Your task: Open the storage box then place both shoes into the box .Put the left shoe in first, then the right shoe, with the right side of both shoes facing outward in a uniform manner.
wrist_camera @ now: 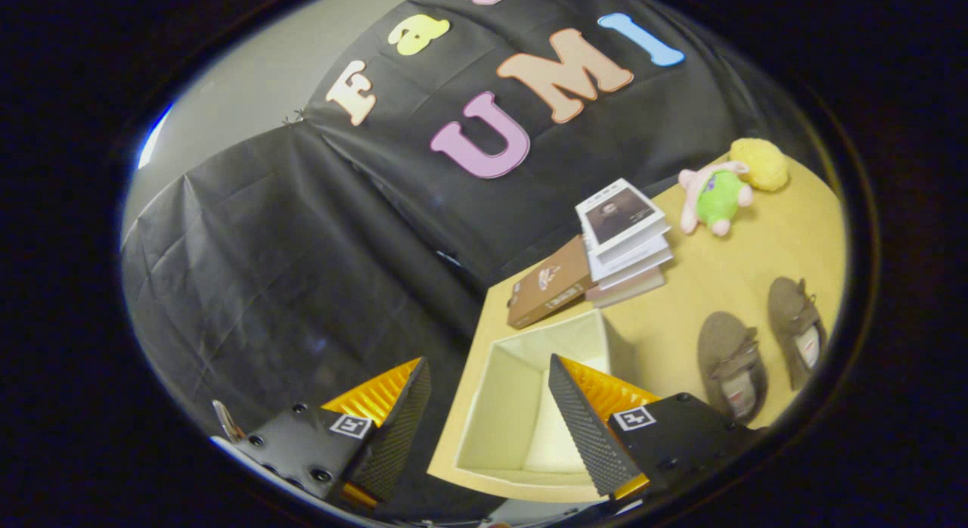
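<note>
The storage box (pixel 499 407) stands open on the yellow table (pixel 703 286), cream inside and holding nothing, just ahead of and partly between my fingers. Two brown shoes lie beyond the right finger on the table: one shoe (pixel 730 365) nearer the box, the other shoe (pixel 795 330) farther out. Both show their openings upward. My gripper (pixel 488 373) is open, tilted, with nothing between its fingers. The right finger covers part of the box's inside.
A brown box lid or flat carton (pixel 548 292) lies beyond the storage box. A stack of books (pixel 624 240) sits beside it. A green and pink plush toy (pixel 715 199) and a yellow fluffy ball (pixel 760 163) rest farther back. Black cloth walls the booth.
</note>
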### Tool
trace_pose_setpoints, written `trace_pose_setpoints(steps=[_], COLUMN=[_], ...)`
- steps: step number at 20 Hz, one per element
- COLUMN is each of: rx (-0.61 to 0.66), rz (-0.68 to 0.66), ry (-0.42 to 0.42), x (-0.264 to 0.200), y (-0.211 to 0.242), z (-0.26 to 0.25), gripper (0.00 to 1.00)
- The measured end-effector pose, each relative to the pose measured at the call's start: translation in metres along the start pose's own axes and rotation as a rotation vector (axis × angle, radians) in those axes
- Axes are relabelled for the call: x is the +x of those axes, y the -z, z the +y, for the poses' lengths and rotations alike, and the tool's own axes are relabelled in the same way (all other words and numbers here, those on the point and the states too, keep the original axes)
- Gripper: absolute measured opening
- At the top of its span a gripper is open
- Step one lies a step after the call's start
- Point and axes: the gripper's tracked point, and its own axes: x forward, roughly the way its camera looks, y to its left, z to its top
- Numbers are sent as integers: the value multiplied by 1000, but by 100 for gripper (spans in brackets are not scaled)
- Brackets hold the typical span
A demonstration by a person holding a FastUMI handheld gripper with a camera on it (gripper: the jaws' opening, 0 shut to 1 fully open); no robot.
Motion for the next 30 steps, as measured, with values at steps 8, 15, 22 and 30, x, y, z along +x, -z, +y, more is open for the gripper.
trace_pose_setpoints(steps=[8, 15, 22, 30], rx=[-193, -326, -305, -265], rz=[1, 300, 500, 612], ry=[336, 543, 533, 522], x=[-39, -40, -23, -8], y=[-37, 26, 80, 102], z=[-149, -261, -300, -313], gripper=[99, 93, 75, 45])
